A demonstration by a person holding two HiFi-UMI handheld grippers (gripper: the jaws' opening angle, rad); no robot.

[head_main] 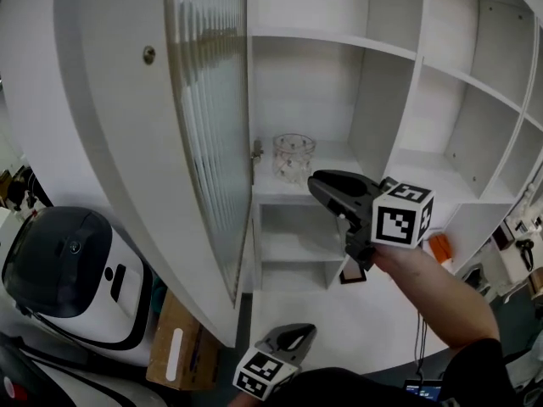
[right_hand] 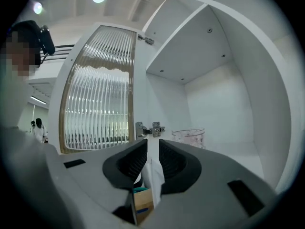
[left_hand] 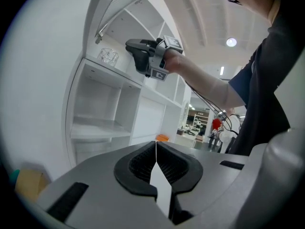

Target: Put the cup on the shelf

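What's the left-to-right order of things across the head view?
black-and-white machine → ribbed glass door → glass cup → right gripper → orange object

"Where's that glass cup (head_main: 293, 155) standing?"

"Upright on the white shelf (head_main: 344, 161), in the cabinet compartment behind the open ribbed-glass door (head_main: 208, 117)."

"Middle of the board?"

"No, over at the left, near the door's hinge (head_main: 256, 150)."
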